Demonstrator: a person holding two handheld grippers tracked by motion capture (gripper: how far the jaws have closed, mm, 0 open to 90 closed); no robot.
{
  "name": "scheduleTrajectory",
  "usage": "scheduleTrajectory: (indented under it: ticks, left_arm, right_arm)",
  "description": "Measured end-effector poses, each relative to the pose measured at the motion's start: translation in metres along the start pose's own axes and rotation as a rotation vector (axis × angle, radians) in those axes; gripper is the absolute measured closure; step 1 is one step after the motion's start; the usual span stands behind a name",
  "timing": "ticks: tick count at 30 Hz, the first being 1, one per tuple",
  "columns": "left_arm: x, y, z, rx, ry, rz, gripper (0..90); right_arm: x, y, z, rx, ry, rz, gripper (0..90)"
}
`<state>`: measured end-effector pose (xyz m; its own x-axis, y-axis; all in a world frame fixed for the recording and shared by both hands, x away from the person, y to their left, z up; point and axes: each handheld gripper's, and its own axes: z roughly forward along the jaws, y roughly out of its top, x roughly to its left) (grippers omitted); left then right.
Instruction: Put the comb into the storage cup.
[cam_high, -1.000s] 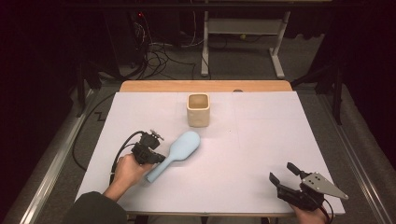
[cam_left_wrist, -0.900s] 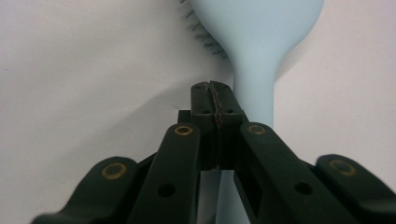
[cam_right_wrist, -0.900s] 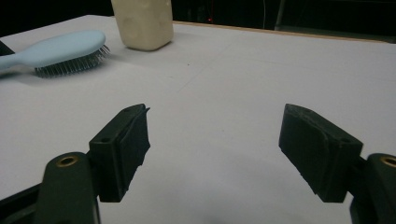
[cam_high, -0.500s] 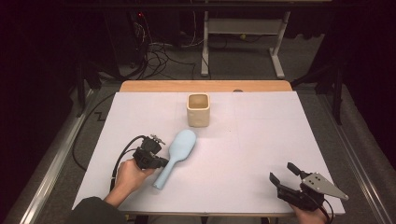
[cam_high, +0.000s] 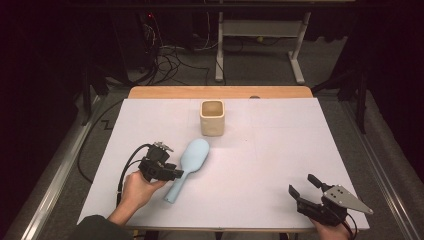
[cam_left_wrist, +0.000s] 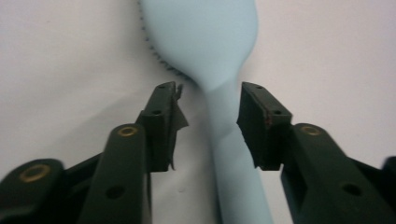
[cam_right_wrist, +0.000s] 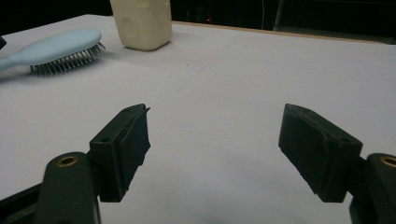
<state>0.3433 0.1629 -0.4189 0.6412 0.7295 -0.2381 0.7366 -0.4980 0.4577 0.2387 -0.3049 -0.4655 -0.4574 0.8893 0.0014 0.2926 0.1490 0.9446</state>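
Left tongs (cam_left_wrist: 208, 123) gape around the blue hairbrush (cam_high: 187, 162) neck without gripping it, right tongs (cam_high: 306, 191) wide and empty; closing off-centre could skid the brush toward the cup (cam_high: 212, 117).

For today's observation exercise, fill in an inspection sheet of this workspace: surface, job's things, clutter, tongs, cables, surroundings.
Surface: white table, wooden strip along the far edge.
Job's things: light blue hairbrush lying bristles down; cream square cup upright beyond it.
Clutter: nothing seen.
Tongs: left tongs open, jaws on either side of the brush's handle, gaps on both sides; right tongs open, holding nothing, over bare table.
Cables: black cable looping from the left tongs; tangle on the floor.
Surroundings: dark room, white frame legs behind.
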Motion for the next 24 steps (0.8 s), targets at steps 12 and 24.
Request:
scheduleTrajectory:
  ticks: [12,24]
  left_arm:
    - [-0.017,0.007,0.022,0.066,0.063,0.023,47.0]
    - [-0.017,0.010,0.039,0.081,0.097,0.019,55.1]
  right_arm:
    - [0.001,0.000,0.000,0.000,0.004,-0.008,25.2]
    - [0.001,0.000,-0.001,-0.001,-0.002,-0.013,25.7]
